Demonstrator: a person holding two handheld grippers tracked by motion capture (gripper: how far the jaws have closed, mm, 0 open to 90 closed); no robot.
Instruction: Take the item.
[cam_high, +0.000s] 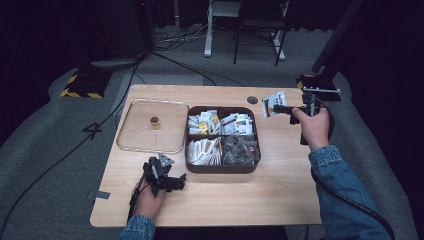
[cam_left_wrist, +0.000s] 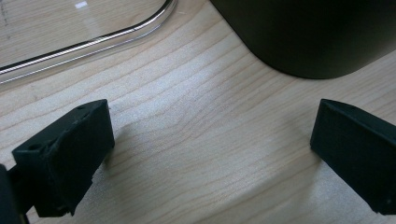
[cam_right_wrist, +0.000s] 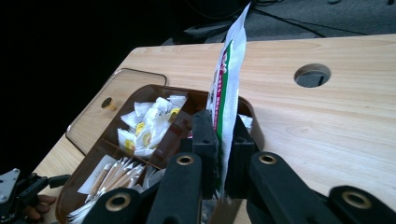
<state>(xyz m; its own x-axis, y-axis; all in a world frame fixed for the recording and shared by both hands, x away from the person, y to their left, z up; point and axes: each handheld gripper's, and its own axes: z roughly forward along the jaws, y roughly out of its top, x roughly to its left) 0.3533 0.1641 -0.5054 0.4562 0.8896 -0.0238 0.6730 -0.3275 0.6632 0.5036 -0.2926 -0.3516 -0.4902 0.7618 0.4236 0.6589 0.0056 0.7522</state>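
Because the right gripper (cam_right_wrist: 218, 154) pinches only the bottom edge of 1 upright sachet (cam_right_wrist: 227, 84), the thin packet could slide free or fold over above the table (cam_high: 280, 165). Its 2 jaws are clamped tight on it, just right of the compartment box (cam_high: 222, 167). Left gripper (cam_left_wrist: 205, 154) rests wide open, holding nothing.

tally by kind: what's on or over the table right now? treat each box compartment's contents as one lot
Grippers: 2, left gripper open on the table, right gripper shut on a packet
Held packet: 1
Compartment box: 1
Clear lid with knob: 1
Lots of packets in the box: 4
Total: 9
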